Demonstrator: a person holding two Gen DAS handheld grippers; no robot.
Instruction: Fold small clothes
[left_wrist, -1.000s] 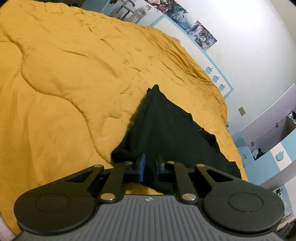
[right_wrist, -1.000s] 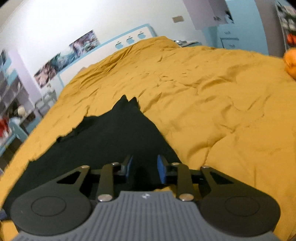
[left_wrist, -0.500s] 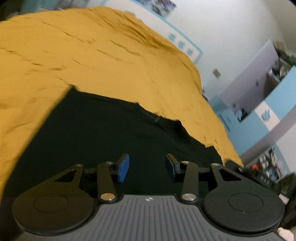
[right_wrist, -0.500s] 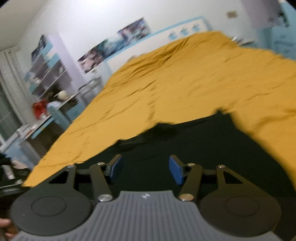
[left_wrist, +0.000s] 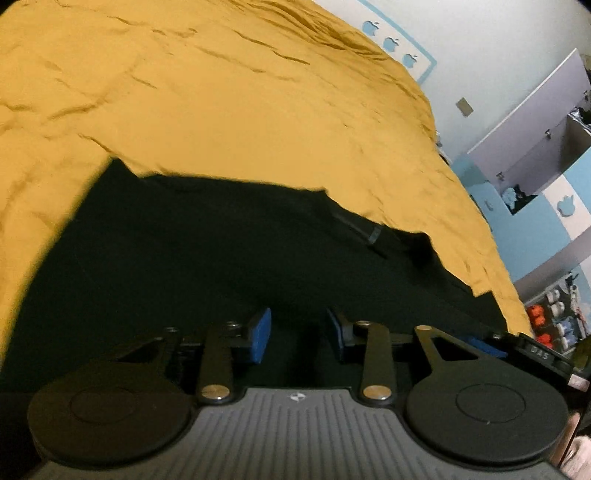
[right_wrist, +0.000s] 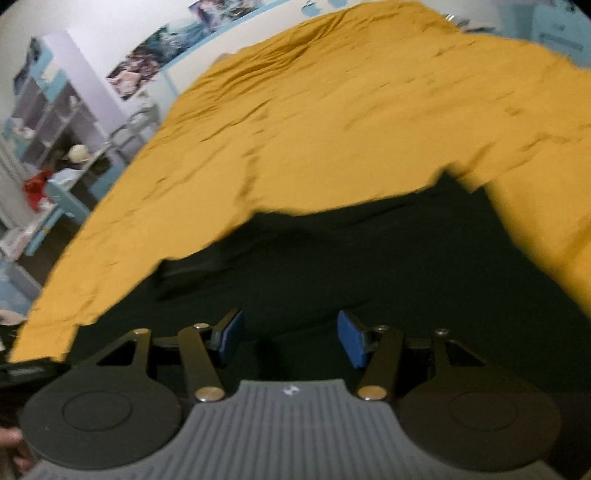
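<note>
While the black garment (left_wrist: 207, 266) lies spread on the yellow bed cover (left_wrist: 229, 103), my left gripper (left_wrist: 298, 334) hangs over its near part, jaws partly apart and closing, with no cloth pinched between the blue pads (left_wrist: 260, 332); dark fabric only shows beneath the gap. A strap or trim piece (left_wrist: 360, 230) lies near the garment's far right edge. I judge it was laid flat so an edge can be picked for folding.

From the right wrist, my right gripper (right_wrist: 290, 336) hovers over the same garment (right_wrist: 369, 258), jaws fairly wide and holding nothing, the bed cover (right_wrist: 351, 110) beyond.
</note>
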